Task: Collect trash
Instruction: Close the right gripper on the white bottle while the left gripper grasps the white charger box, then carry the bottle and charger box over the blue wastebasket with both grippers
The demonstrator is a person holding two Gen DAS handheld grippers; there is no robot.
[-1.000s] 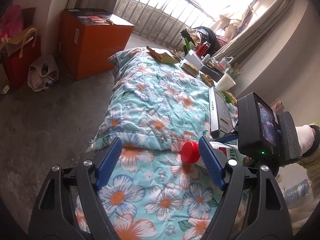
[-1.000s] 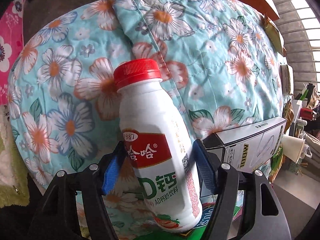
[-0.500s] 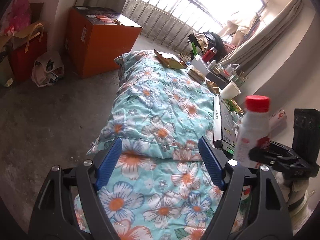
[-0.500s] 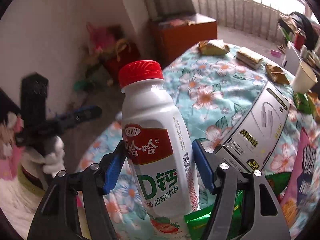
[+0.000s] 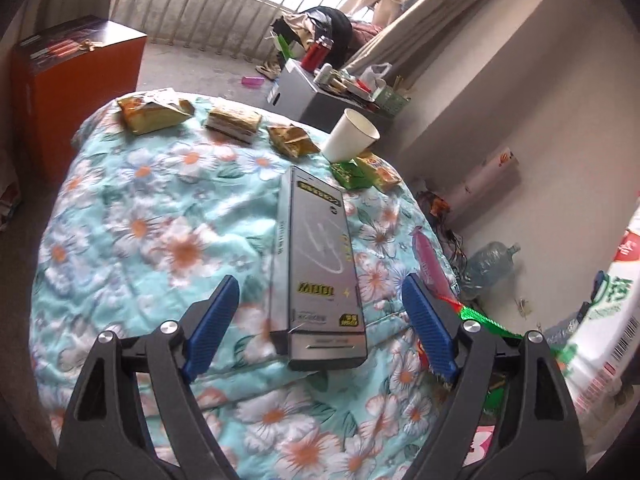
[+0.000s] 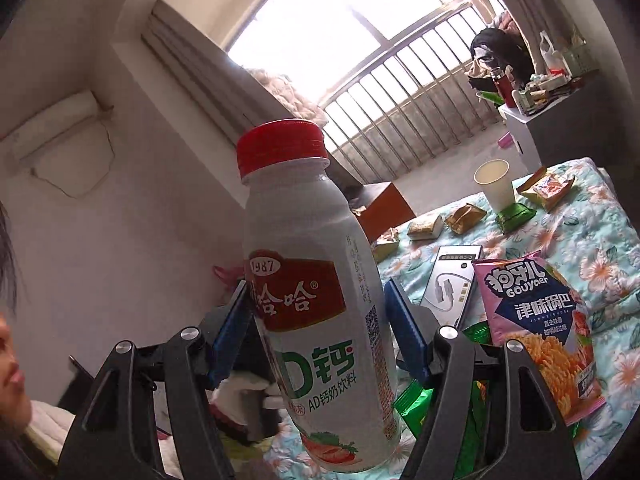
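the right gripper [image 6: 316, 320] squeezed a white bottle [image 6: 320, 304] marked "1987", lifted above the flowery blanket [image 5: 160, 220]. the left gripper [image 5: 320, 312], jaws just widening, hung empty over a silver box [image 5: 320, 264]. a pink bag [image 6: 536, 320] read "gouyaer".

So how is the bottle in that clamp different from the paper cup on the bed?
The white drink bottle is sealed with a red cap; the paper cup is open-topped. The bottle is held off the bed in the right gripper; the cup stands on the floral quilt. The bottle carries a red and green label; the cup is plain. Both are whitish and roughly upright.
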